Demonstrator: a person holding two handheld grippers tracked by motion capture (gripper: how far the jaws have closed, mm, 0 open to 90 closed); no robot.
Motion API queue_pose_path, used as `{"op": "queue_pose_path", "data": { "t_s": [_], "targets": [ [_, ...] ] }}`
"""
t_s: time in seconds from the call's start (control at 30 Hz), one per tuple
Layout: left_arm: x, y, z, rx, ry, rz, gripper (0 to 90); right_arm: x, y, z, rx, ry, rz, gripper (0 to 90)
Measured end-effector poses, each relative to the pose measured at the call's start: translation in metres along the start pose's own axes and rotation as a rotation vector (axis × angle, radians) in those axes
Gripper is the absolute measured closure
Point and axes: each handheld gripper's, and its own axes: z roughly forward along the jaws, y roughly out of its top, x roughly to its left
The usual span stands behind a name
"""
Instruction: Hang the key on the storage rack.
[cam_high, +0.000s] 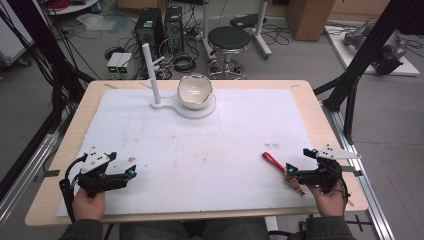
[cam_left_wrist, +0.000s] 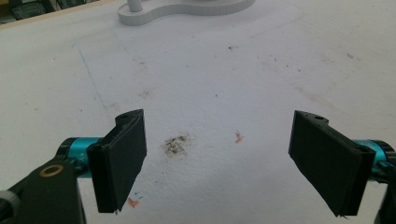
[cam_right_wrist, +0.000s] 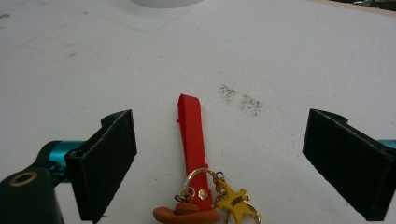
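Right gripper (cam_right_wrist: 219, 163): jaws spread wide, holding nothing; it rests low over the sheet.
Keychain (cam_right_wrist: 194, 140): lies flat between and just ahead of the right jaws, untouched by either.
Long axis: red strap runs nearly straight away from the tool; brown charm (cam_right_wrist: 187, 214) and yellow star (cam_right_wrist: 233, 200) at the near end, by the gold ring.
Nearer hand: the right; the left is well apart from it.
Left gripper (cam_left_wrist: 215, 163): jaws wide apart, empty, stained sheet between them.
Surface: white foam sheet (cam_high: 210, 150), scuffed, on a wooden table (cam_high: 55, 160).
Ahead of both tools: bowl (cam_high: 194, 91) on a white stand (cam_high: 162, 102), far off.
Room: stool (cam_high: 228, 40), computer towers and cables beyond.
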Motion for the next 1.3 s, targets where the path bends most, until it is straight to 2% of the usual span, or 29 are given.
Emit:
{"op": "queue_pose_path", "data": {
  "t_s": [0.77, 1.0, 1.17, 1.3],
  "targets": [
    [0.000, -0.001, -0.001, -0.005, -0.009, 0.009, 19.6, 0.004, 0.007, 0.000, 0.009, 0.023, -0.020, 9.0],
    [0.000, -0.002, -0.003, -0.011, -0.004, 0.009, 19.6, 0.005, 0.015, -0.002, 0.031, 0.032, -0.052, 9.0],
    [-0.001, -0.002, -0.002, -0.013, -0.007, 0.009, 19.7, 0.005, 0.022, 0.002, 0.071, 0.031, -0.071, 9.1],
    [-0.001, -0.001, -0.001, -0.010, -0.011, 0.011, 19.6, 0.006, 0.029, 0.012, 0.134, 0.027, -0.105, 9.5]
  ]
}}
